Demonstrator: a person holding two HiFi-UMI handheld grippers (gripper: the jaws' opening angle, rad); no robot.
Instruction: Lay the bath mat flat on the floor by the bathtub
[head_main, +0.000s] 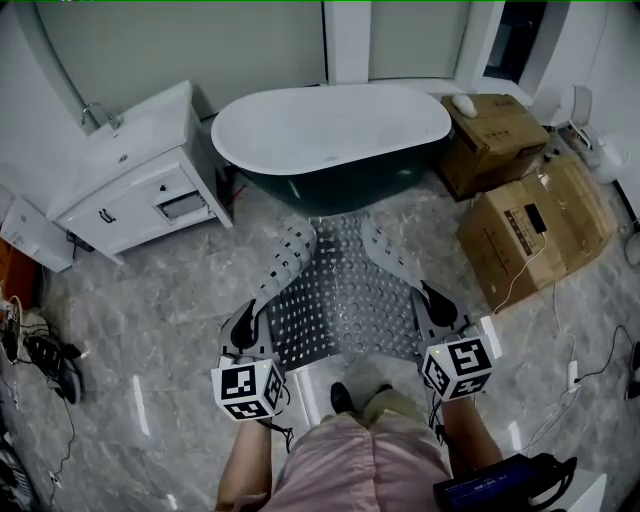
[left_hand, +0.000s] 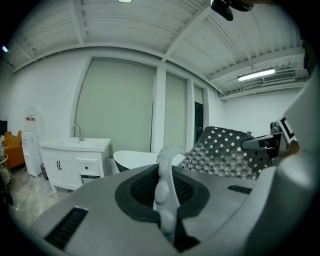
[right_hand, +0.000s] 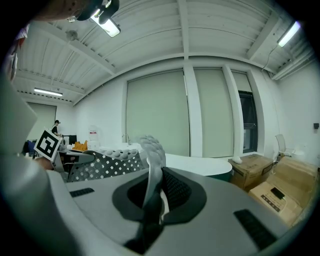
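A grey bath mat, perforated and studded with suction bumps, stretches between my two grippers toward the dark base of the white bathtub. Its near corners are lifted and its side edges curl upward. My left gripper is shut on the mat's near left corner, and the pinched edge stands between its jaws. My right gripper is shut on the near right corner, with the bumpy edge rising between its jaws. The mat also shows at the right in the left gripper view.
A white vanity with a sink stands left of the tub. Two cardboard boxes sit to the right, with cables trailing on the marble floor. Shoes lie at the far left. The person's legs are below the mat.
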